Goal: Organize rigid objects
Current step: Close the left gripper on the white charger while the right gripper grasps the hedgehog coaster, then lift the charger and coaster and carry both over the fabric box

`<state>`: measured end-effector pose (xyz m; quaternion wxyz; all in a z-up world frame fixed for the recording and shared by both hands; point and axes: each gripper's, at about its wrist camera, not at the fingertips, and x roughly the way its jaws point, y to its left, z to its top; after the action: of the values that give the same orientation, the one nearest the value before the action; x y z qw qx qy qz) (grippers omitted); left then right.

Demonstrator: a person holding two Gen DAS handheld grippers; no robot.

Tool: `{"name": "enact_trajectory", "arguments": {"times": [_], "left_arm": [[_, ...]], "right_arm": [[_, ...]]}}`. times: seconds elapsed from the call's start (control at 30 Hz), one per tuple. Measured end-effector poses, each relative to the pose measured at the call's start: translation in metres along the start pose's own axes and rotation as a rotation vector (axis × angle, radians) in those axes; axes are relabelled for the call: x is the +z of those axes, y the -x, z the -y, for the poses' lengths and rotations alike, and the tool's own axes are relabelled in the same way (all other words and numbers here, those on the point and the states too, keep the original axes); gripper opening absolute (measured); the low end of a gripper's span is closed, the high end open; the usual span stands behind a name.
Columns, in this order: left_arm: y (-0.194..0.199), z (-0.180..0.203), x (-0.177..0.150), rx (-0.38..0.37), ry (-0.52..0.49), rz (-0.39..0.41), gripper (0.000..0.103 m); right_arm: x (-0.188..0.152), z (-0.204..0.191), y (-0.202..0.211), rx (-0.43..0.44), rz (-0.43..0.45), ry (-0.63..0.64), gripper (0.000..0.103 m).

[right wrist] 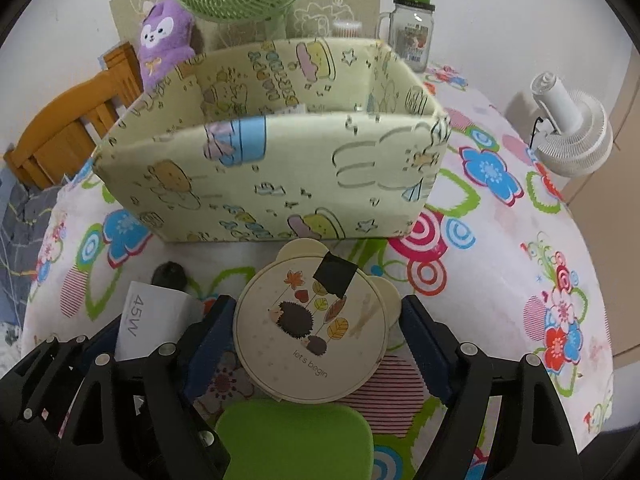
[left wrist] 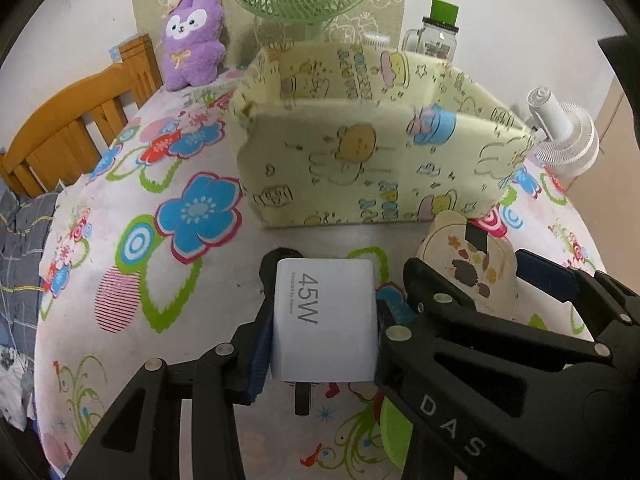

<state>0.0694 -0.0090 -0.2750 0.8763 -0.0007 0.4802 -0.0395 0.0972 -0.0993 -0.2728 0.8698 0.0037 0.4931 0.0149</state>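
- While both grippers hang over the flowered tablecloth point(right wrist: 500, 240), each carries or brackets one rigid item, so I judge the step in hand to be the pick-up, just ahead of the drop into the fabric storage box point(right wrist: 272, 168).
- The left gripper point(left wrist: 320, 312) is clenched on the white charger point(left wrist: 326, 320): its blue pads press both flanks of the block, whose plug pins point back toward the handle, below the body.
- The right gripper point(right wrist: 316, 336) has its jaws on either side of the round hedgehog lid point(right wrist: 312, 332). The left pad touches the lid's rim; on the right a sliver of space shows beside the small ear, so I cannot tell whether the grasp is firm.
- A green pad point(right wrist: 296, 440) lies beneath the right gripper, close to the handle, partly under the lid.
- The box stands directly ahead of both tools, just beyond the fingertips, its open mouth facing up and its near wall between the tools and the hollow.
- Next, I judge, each tool must rise enough to clear that near wall, travel forward over the opening, then let go.
- The charger looks ready for this; the lid may first need a tighter squeeze.
- The two grippers sit side by side, nearly touching, so going in one at a time would avoid a knock.
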Motion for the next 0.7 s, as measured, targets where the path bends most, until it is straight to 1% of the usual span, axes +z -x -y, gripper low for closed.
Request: {"name": "enact_trajectory", "arguments": {"times": [0.4, 0.7], "left_arm": [[0.04, 0.005, 0.013, 0.001, -0.004, 0.051, 0.048], [0.067, 0.008, 0.018, -0.015, -0.007, 0.063, 0.048]], "right_arm": [[0.013, 0.001, 0.043, -0.008, 0.047, -0.015, 0.084], [0.015, 0.004, 0.075, -0.028, 0.059, -0.053, 0.084]]}}
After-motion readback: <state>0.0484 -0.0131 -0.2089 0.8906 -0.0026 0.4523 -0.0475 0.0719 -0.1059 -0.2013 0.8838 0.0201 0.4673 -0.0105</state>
